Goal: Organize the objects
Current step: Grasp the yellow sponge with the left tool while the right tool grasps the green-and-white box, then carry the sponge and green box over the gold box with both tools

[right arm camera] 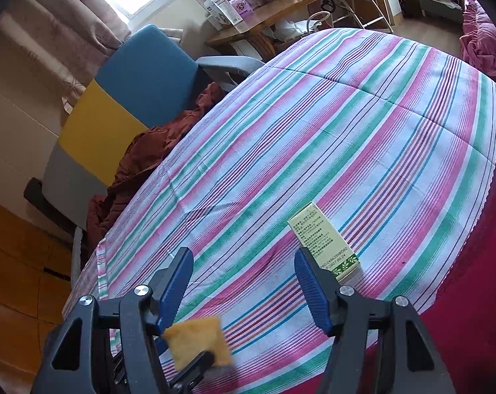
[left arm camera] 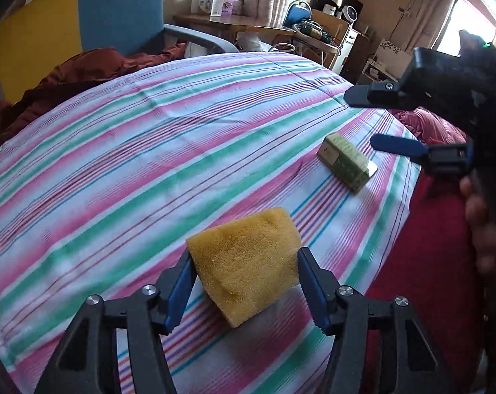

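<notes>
The left gripper (left arm camera: 244, 282) is grasping the yellow sponge (left arm camera: 244, 262) over the striped sheet (left arm camera: 149, 151); the right gripper (right arm camera: 244, 282) stands released, near the green box (right arm camera: 323, 243).

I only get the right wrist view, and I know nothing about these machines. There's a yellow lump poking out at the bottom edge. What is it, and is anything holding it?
Observer: It is a yellow sponge, clamped between the two blue pads of the left tool.
Operator: And the small printed box near my tool, what does its other side look like?
Observer: In the left wrist view the box shows a green face, with something silvery sticking out at one end.
Operator: Is my tool touching it?
Observer: It seems not. The right tool stands open beside the box, with nothing between its fingers.
</notes>
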### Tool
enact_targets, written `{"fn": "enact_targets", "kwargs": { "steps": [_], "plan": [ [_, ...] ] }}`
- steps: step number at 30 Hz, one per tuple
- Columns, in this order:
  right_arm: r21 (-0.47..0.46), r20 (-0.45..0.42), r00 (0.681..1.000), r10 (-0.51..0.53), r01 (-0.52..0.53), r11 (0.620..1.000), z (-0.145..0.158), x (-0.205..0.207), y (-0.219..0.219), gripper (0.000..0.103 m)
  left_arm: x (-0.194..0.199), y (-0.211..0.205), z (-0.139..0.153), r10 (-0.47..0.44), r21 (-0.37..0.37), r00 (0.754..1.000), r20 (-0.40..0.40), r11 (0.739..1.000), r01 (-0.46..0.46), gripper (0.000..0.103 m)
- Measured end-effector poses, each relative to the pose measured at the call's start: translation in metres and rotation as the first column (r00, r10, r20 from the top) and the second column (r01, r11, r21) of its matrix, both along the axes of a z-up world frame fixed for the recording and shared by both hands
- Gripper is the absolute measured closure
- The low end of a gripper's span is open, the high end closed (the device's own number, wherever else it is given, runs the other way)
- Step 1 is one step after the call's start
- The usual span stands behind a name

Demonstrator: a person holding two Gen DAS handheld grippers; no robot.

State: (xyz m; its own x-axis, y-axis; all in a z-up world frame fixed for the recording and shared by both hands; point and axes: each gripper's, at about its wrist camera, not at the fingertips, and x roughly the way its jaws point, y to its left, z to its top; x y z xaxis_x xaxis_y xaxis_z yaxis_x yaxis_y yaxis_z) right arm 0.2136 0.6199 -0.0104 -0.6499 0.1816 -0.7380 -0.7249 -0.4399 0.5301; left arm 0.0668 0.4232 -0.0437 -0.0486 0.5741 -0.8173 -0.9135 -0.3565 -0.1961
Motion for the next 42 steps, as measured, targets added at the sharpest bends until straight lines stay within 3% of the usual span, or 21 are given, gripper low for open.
{"fn": "enact_targets", "kwargs": {
  "steps": [7, 12, 15, 19, 21, 23, 26, 28, 34, 38, 42],
  "plan": [
    [-0.003, 0.051, 0.999, 0.004, -0.004, 1.0, -0.002, -0.004, 0.001, 0.039, -0.021, -0.075, 0.001, 0.091, -0.021, 0.995, 0.045, 0.996, -0.091, 0.042],
    [0.029, 0.229, 0.973, 0.031, -0.039, 0.999, -0.003, -0.02, 0.004, 0.039, -0.043, -0.114, -0.004, 0.203, -0.025, 0.979, 0.013, 0.979, -0.203, 0.041],
    [0.076, 0.356, 0.934, 0.031, -0.062, 0.995, -0.002, -0.034, 0.012, 0.039, -0.052, -0.121, -0.01, 0.233, -0.004, 0.971, 0.046, 0.972, -0.233, 0.041],
    [0.043, 0.524, 0.85, 0.057, -0.093, 0.995, -0.022, -0.049, 0.035, 0.041, -0.042, -0.115, -0.014, 0.231, 0.003, 0.973, -0.012, 0.973, -0.231, 0.038],
    [-0.002, 0.554, 0.828, 0.083, -0.099, 0.995, -0.033, -0.053, 0.044, 0.051, -0.043, -0.115, -0.015, 0.241, 0.011, 0.971, -0.004, 0.971, -0.241, 0.038],
    [-0.005, 0.579, 0.812, 0.073, -0.086, 0.996, -0.039, -0.055, 0.05, 0.051, -0.047, -0.116, -0.018, 0.248, 0.012, 0.968, 0.021, 0.969, -0.249, 0.036],
    [-0.038, 0.622, 0.774, 0.123, -0.126, 0.991, -0.052, -0.063, 0.051, 0.07, -0.051, -0.118, -0.02, 0.254, 0.015, 0.966, 0.044, 0.967, -0.254, 0.034],
    [-0.046, 0.626, 0.768, 0.134, -0.134, 0.99, -0.055, -0.062, 0.051, 0.073, -0.051, -0.117, -0.021, 0.251, 0.016, 0.967, 0.042, 0.968, -0.252, 0.033],
    [-0.03, 0.581, 0.792, 0.187, -0.209, 0.978, -0.049, -0.063, 0.042, 0.074, -0.048, -0.118, -0.021, 0.241, 0.04, 0.97, 0.02, 0.97, -0.242, 0.033],
    [-0.058, 0.5, 0.799, 0.335, -0.355, 0.933, -0.042, -0.083, 0.0, 0.074, -0.048, -0.12, -0.02, 0.254, 0.048, 0.967, 0.029, 0.966, -0.255, 0.038],
    [-0.077, 0.459, 0.744, 0.485, -0.51, 0.857, -0.042, -0.116, -0.056, 0.074, -0.046, -0.125, -0.017, 0.267, 0.051, 0.963, 0.048, 0.962, -0.269, 0.042]
  ]
}}
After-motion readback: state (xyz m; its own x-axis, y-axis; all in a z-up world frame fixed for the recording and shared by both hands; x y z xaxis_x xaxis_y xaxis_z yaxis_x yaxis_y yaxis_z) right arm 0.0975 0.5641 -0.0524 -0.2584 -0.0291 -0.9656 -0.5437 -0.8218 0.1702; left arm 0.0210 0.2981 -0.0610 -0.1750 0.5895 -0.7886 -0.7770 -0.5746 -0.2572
